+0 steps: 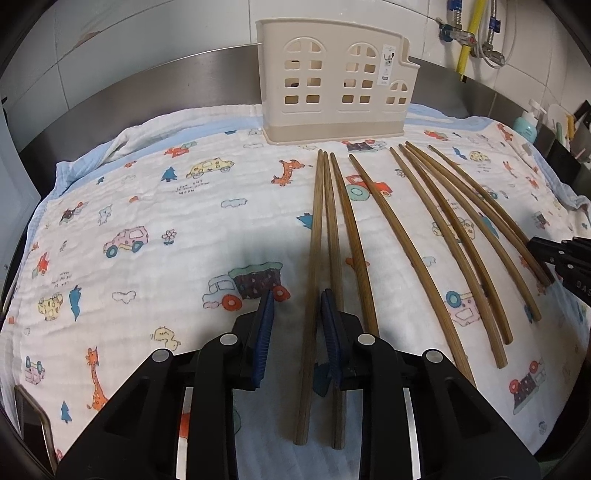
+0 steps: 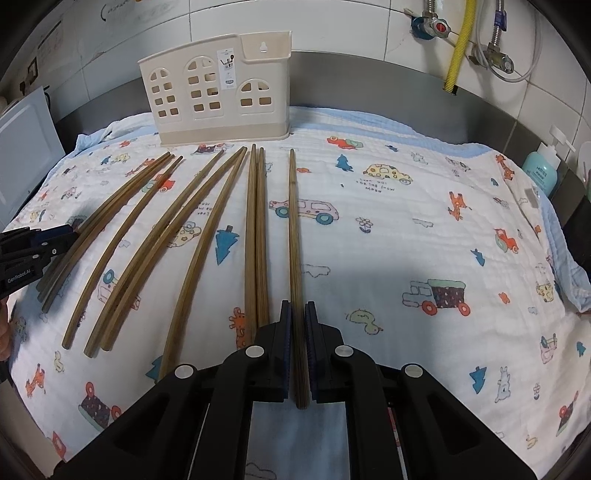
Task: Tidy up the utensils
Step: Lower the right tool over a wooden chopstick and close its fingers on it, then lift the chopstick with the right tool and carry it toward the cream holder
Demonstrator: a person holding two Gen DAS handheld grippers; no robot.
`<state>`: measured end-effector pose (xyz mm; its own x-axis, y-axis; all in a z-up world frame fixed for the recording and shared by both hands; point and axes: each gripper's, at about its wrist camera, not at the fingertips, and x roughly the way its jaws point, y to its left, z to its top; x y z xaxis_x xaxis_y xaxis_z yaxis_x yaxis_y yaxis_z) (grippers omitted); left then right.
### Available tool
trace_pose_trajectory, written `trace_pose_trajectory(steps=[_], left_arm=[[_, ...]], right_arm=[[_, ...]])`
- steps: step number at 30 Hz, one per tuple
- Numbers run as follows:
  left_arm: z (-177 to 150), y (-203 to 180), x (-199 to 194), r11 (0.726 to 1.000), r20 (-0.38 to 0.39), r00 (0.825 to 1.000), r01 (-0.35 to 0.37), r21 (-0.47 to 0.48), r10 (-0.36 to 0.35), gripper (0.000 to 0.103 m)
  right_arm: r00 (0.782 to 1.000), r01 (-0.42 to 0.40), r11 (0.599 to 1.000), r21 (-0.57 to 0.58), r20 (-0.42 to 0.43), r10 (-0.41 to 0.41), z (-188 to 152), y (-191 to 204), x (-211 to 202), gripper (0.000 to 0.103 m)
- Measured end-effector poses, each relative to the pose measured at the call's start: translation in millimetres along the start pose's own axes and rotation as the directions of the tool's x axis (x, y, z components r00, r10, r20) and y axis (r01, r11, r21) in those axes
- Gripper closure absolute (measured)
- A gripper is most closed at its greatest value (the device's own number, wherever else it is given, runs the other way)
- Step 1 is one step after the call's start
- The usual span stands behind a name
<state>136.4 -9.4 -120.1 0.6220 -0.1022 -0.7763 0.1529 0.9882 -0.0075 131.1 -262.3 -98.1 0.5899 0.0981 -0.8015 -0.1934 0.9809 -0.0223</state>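
Brown chopsticks [image 2: 255,229], cartoon-printed white cloth [image 2: 424,221]

"GenRobot.AI" on left hand-held gripper [image 2: 70,236]

White glazed wall tiles [image 2: 332,33] fill the back from ten to two o'clock, above a stainless steel upstand [image 2: 388,85] edging the counter. At one o'clock a yellow corrugated hose [image 2: 460,40] and braided metal pipes with valves [image 2: 496,55] hang on the wall. A cartoon-printed white cloth [image 2: 424,229] with a pale blue border covers the worktop, and a teal pump bottle [image 2: 543,168] stands at three o'clock.
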Motion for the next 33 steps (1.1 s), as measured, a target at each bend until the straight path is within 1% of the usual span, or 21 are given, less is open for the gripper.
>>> trace_pose_trajectory(steps=[3, 5, 7, 8, 17, 19, 28, 30, 32, 33], left_arm=[[1, 0, 0, 1.0, -0.001, 1.0, 0.0, -0.009, 0.0, 0.08], [1, 2, 0, 1.0, -0.001, 1.0, 0.0, -0.023, 0.0, 0.085], [3, 4, 0, 0.999, -0.005, 1.0, 0.002, -0.044, -0.002, 0.093], [3, 5, 0, 0.999, -0.008, 1.0, 0.004, -0.055, -0.004, 0.094], [2, 6, -1, 0.998, -0.02, 1.0, 0.01, -0.066, -0.011, 0.094], [2, 5, -1, 0.998, -0.02, 1.0, 0.012, -0.067, -0.013, 0.092], [-2, 8, -2, 0.997, -0.006, 0.999, 0.037, -0.069, -0.037, 0.093], [-2, 10, -3, 0.996, -0.005, 0.999, 0.049, -0.079, -0.05, 0.094], [-1, 13, -6, 0.991, 0.001, 0.996, 0.094, -0.098, -0.094, 0.096], [-1, 12, -9, 0.991, 0.006, 0.995, 0.097, -0.095, -0.097, 0.096]], right_arm=[[1.0, 0.006, 1.0, -0.007, 0.002, -0.005, 0, 1, 0, 0.096], [1.0, 0.008, 1.0, -0.005, 0.005, -0.008, -1, 1, 0, 0.096], [1.0, 0.007, 1.0, 0.002, 0.006, -0.007, -1, 1, -1, 0.096], [1.0, 0.007, 1.0, 0.007, 0.008, -0.007, -1, 0, -2, 0.096], [0.999, 0.009, 1.0, 0.012, 0.04, -0.01, 2, 1, -18, 0.096], [0.999, 0.013, 1.0, 0.012, 0.051, -0.013, 4, 1, -23, 0.096], [0.995, -0.002, 1.0, 0.008, 0.104, 0.001, 13, 6, -46, 0.096], [0.993, -0.008, 1.0, 0.007, 0.118, 0.007, 16, 8, -52, 0.096], [0.991, -0.01, 1.0, 0.005, 0.132, 0.009, 18, 9, -59, 0.096], [0.99, -0.012, 1.0, 0.005, 0.138, 0.012, 20, 9, -61, 0.096]])
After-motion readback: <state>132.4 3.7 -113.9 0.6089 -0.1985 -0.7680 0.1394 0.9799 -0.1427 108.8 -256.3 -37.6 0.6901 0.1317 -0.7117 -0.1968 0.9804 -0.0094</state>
